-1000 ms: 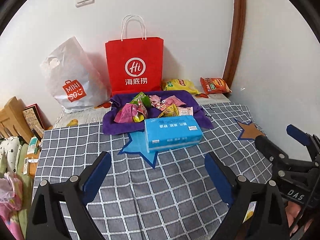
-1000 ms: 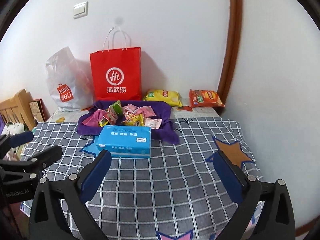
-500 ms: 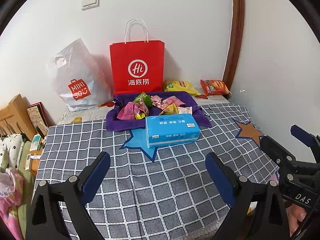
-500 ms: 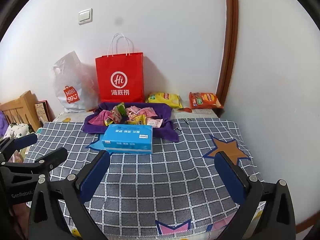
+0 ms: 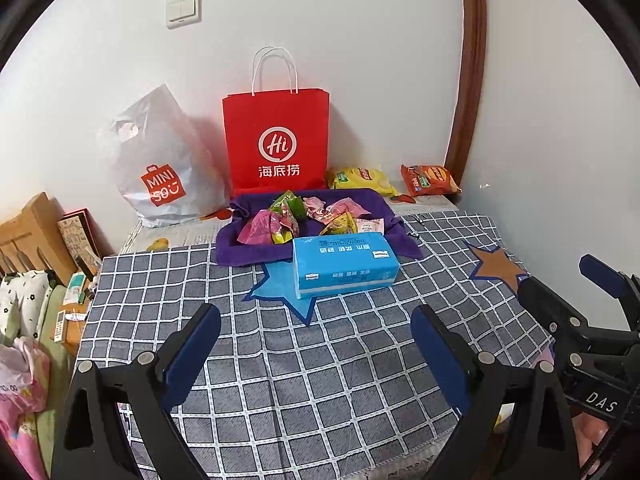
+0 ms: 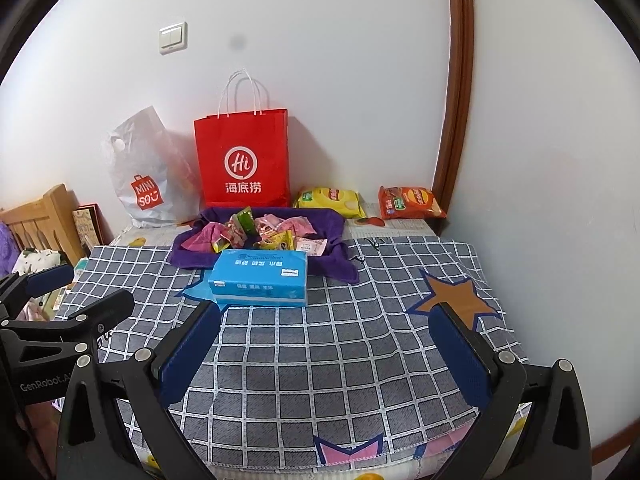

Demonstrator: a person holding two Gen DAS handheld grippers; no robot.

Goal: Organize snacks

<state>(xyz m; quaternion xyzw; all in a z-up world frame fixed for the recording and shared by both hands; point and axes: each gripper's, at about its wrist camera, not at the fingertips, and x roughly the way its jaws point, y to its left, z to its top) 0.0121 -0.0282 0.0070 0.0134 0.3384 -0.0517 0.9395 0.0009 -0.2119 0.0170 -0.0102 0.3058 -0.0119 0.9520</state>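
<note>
Several small snack packets [image 5: 308, 218] [image 6: 260, 230] lie heaped in a purple cloth tray [image 5: 230, 246] [image 6: 188, 256] at the back of the checked table. A yellow chip bag [image 5: 362, 180] [image 6: 330, 200] and an orange chip bag [image 5: 430, 180] [image 6: 410, 202] lie by the wall to its right. A blue tissue pack [image 5: 344, 266] [image 6: 260, 276] sits in front of the tray. My left gripper [image 5: 316, 350] hangs open over the near table edge, holding nothing. My right gripper [image 6: 326, 346] is open and empty too, well short of the tissue pack. Each gripper shows at the other view's edge.
A red paper bag [image 5: 278, 140] [image 6: 244, 158] and a grey plastic bag [image 5: 160, 160] [image 6: 146, 168] stand against the wall behind the tray. The grey checked tablecloth [image 5: 320, 380] [image 6: 340, 360] covers the table. Wooden furniture [image 5: 24, 232] and clutter lie off the left edge; a wall closes the right.
Both grippers have drawn back and risen from the table, so the near cloth edge now shows. Nothing on the table has moved and both grippers stay open.
</note>
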